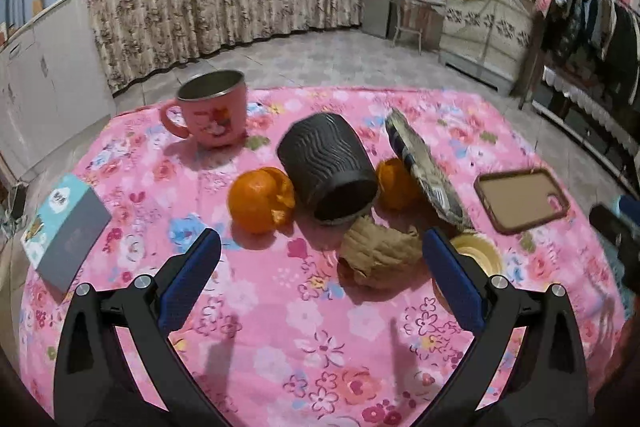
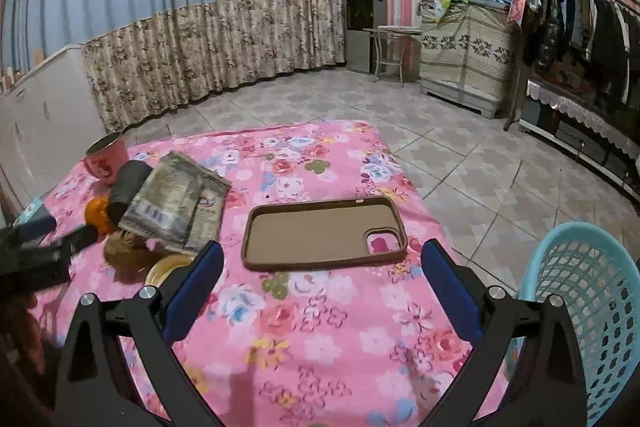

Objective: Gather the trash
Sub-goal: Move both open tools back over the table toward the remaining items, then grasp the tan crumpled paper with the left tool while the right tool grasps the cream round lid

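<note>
Pink floral cloth (image 1: 312, 347) covered the table as the left gripper (image 1: 320, 267) hovered wide open, empty, before crumpled brown paper (image 1: 376, 255) just below a tipped black cup (image 1: 332, 167). The right gripper (image 2: 320, 283), equally wide, faced a phone case (image 2: 324, 231); a careless closing risked snagging the peeled orange (image 1: 260, 199) beside the cup.

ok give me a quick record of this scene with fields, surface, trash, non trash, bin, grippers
surface: table with pink floral cloth
trash: crumpled brown paper; flattened wrapper propped against dark cup; peeled orange
non trash: pink mug, phone case, small box
bin: blue basket off the table's right edge
grippers: left gripper open, empty; right gripper open, empty
</note>
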Action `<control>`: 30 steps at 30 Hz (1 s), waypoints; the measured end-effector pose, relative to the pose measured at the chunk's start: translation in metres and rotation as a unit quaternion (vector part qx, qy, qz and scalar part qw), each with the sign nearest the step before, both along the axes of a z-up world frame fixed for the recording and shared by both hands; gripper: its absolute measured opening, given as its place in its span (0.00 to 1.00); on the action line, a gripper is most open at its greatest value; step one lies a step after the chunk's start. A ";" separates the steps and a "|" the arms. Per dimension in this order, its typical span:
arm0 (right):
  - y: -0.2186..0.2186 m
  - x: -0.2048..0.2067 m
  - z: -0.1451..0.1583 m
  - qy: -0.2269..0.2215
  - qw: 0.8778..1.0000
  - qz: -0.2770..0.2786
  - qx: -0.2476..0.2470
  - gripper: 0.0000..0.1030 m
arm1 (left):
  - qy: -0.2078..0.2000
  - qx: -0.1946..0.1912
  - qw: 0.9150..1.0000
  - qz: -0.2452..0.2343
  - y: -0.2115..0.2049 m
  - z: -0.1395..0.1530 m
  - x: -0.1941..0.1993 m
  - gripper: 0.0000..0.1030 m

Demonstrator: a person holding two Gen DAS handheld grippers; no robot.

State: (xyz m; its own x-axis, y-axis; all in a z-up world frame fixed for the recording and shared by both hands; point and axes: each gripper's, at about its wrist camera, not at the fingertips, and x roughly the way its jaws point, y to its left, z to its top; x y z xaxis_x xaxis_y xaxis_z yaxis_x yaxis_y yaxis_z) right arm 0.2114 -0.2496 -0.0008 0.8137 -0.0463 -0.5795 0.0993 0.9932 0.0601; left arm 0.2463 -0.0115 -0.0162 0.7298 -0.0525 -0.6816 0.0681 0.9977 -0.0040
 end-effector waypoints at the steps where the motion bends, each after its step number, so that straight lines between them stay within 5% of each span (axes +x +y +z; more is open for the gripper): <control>1: -0.001 0.003 -0.001 0.001 1.000 -0.003 0.003 0.94 | 0.006 0.001 1.000 -0.001 -0.002 -0.003 0.002 0.95; 11: -0.008 0.006 -0.014 0.010 1.000 -0.023 0.013 0.94 | 0.068 -0.025 0.997 -0.016 -0.012 -0.022 0.028 0.94; 16: -0.009 0.010 -0.016 0.018 0.999 -0.021 0.023 0.94 | 0.082 0.002 0.996 -0.045 -0.029 -0.027 0.030 0.72; 21: -0.005 0.009 -0.018 0.019 0.999 -0.013 0.026 0.94 | 0.086 -0.009 0.994 -0.060 -0.030 -0.027 0.029 0.53; 30: 0.007 0.016 -0.030 0.042 0.999 0.003 0.032 0.94 | 0.067 -0.015 0.997 -0.043 -0.013 -0.018 0.017 0.48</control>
